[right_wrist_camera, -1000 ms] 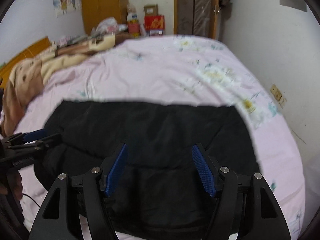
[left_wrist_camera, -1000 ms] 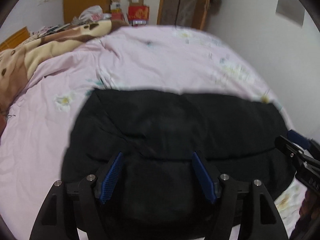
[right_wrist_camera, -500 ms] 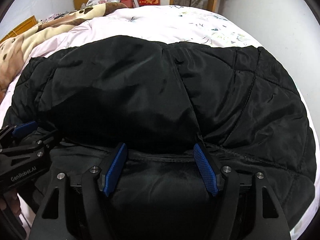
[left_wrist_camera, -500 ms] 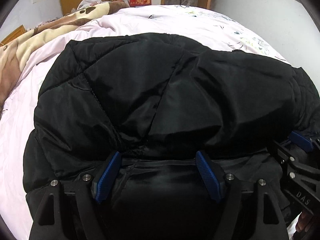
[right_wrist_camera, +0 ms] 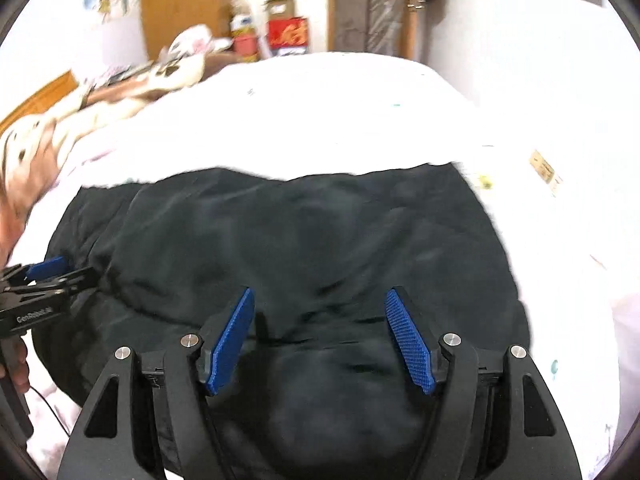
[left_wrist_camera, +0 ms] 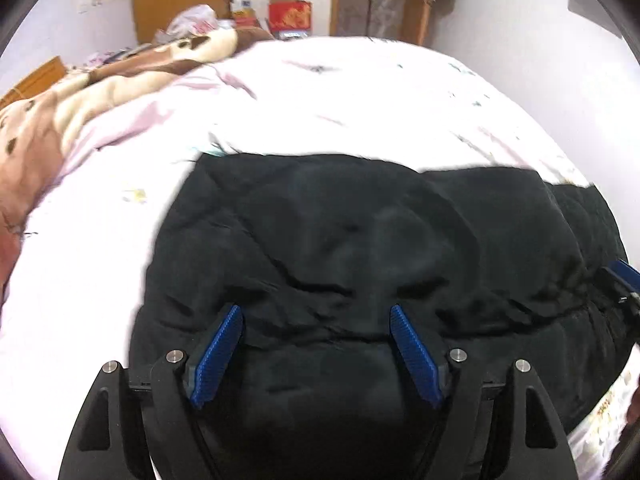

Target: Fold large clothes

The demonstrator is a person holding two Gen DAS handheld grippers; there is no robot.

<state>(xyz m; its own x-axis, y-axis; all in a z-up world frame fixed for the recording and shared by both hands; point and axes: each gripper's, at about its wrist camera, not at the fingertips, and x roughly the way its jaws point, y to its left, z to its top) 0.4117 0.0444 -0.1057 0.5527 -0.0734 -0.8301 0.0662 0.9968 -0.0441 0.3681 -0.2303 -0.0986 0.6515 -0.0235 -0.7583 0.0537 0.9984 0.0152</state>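
We have a black padded jacket (left_wrist_camera: pixel 376 264) spread across the pale pink bedsheet (left_wrist_camera: pixel 304 112), filling the lower middle of both wrist views, with its far edge running across the centre of each frame. It looks already doubled over on itself: a seam-like ridge crosses just beyond the blue pads, and a second layer lies nearer to us at the bottom of the frames.

Our left gripper (left_wrist_camera: pixel 316 352) sits at the bottom centre of its own view with its fingers spread wide, dark fabric lying between and under them; nothing is pinched. Our right gripper (right_wrist_camera: pixel 320 340) is likewise wide open over the near layer, gripping nothing. In the right wrist view, the left tool shows at the left edge against the jacket's side; in the left wrist view, the right tool's blue tip pokes in at the right edge.

We judge the step to be taking a fresh hold on the near edge for the next fold. To do it well, we should bring both pairs of fingers down onto the same thick hem, spaced evenly either side of the middle, and bite through all layers, since slick padded cloth is likely to slide out of a shallow pinch. We should lift both sides together so the fold line stays straight, and keep well away from the brown patterned blanket (left_wrist_camera: pixel 80 100) at the upper left.
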